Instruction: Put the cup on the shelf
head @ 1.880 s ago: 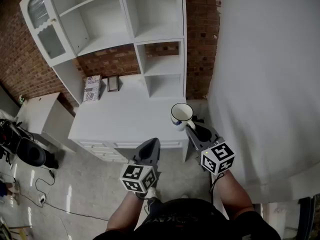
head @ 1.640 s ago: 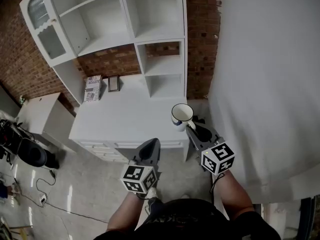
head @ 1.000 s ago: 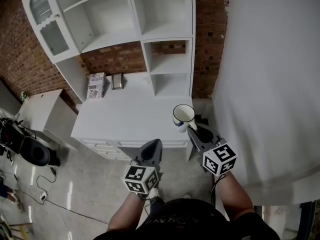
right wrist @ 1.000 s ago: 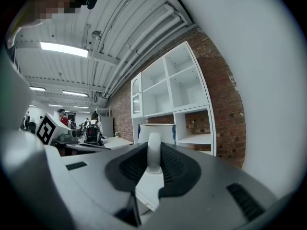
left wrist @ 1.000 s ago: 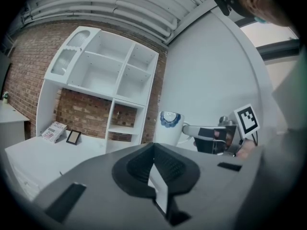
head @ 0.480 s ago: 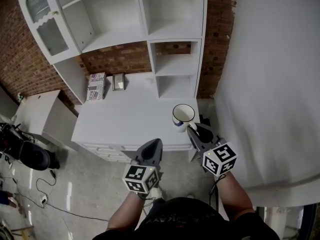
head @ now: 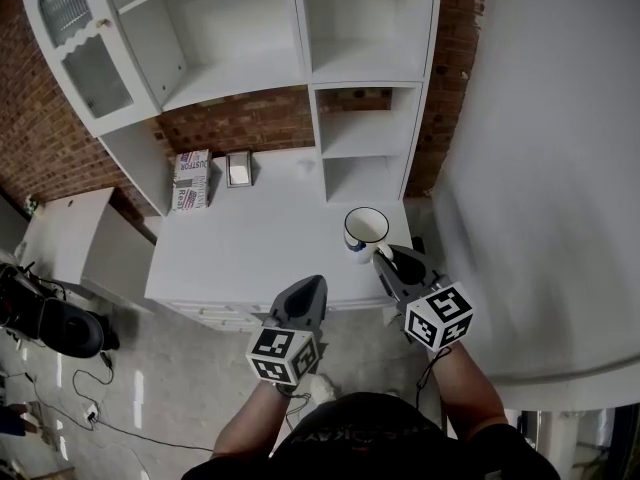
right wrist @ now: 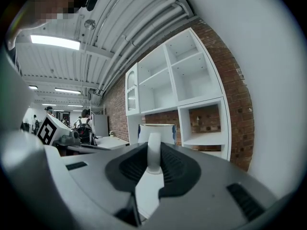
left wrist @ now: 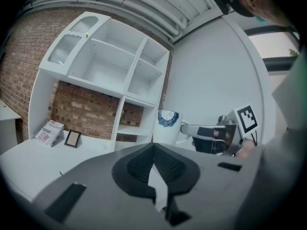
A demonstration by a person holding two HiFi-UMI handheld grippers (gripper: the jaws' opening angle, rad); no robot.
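At the far left of the head view a dark object (head: pixel 45 313) on the floor is cut off by the edge and too dim to identify. On the white tabletop (head: pixel 260 238), a book (head: pixel 192 178) and a small picture frame (head: pixel 238 168) lean at the back; their print and picture are too small to read. The left claw (left wrist: pixel 153 146) has its jaws together, with nothing between them. The cup (head: pixel 366 228), white with a blue rim, is over the tabletop's front right corner, below the empty shelf unit (head: pixel 365 68). Its base is hidden behind the claw bodies in both gripper views. The right claw (right wrist: pixel 153 152) is clamped on the cup's handle, jaws partly apart around it.
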